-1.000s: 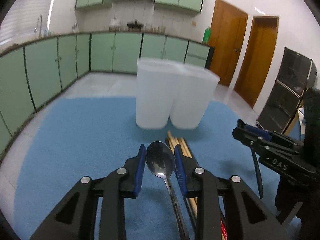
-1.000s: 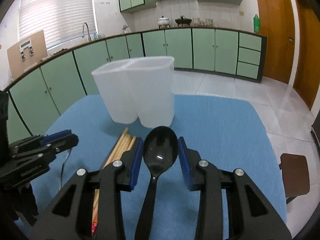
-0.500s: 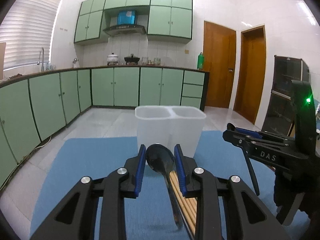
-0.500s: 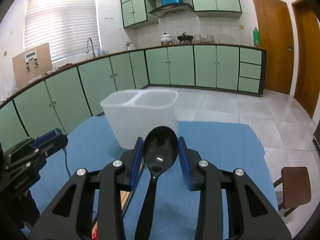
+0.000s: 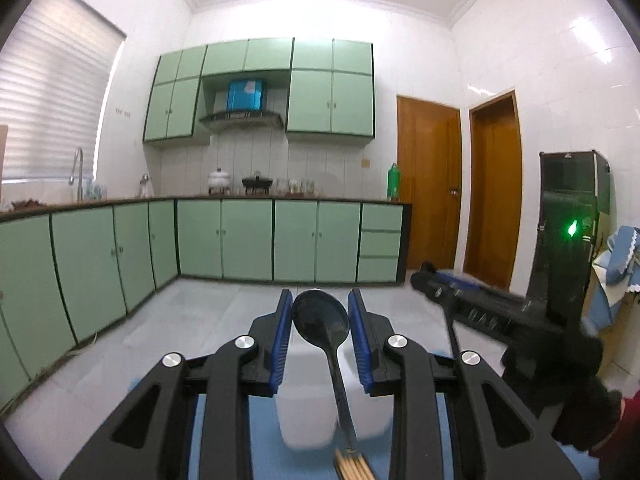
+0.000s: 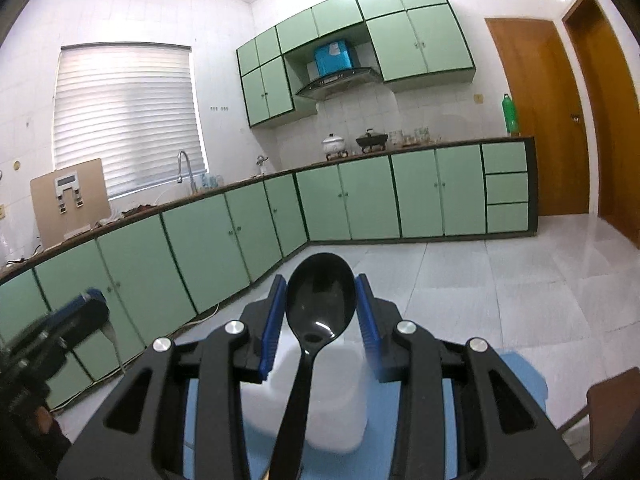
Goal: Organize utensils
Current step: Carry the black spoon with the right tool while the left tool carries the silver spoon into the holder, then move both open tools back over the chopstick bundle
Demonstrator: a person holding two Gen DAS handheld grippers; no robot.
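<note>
My left gripper [image 5: 320, 336] is shut on a metal spoon [image 5: 322, 320], bowl pointing up and forward. My right gripper [image 6: 320, 316] is shut on a black plastic spoon [image 6: 320, 300], bowl up. Both are lifted and tilted up above the white two-compartment utensil holder [image 5: 308, 400], which also shows in the right wrist view [image 6: 332, 404] low behind the fingers. Wooden chopsticks [image 5: 352, 466] lie on the blue tablecloth [image 5: 280, 460] just below the left gripper. The right gripper shows in the left wrist view [image 5: 472, 304]; the left gripper is blurred in the right wrist view [image 6: 60, 332].
The blue tablecloth [image 6: 520, 376] ends just past the holder; tiled floor lies beyond. Green kitchen cabinets [image 5: 248, 240] line the far wall. A brown stool [image 6: 612, 404] stands at the right. A dark cabinet [image 5: 572, 208] stands at the far right.
Both grippers have risen and tilted upward with their spoons. The holder and the tablecloth have dropped low in both views; the kitchen walls now fill the frames.
</note>
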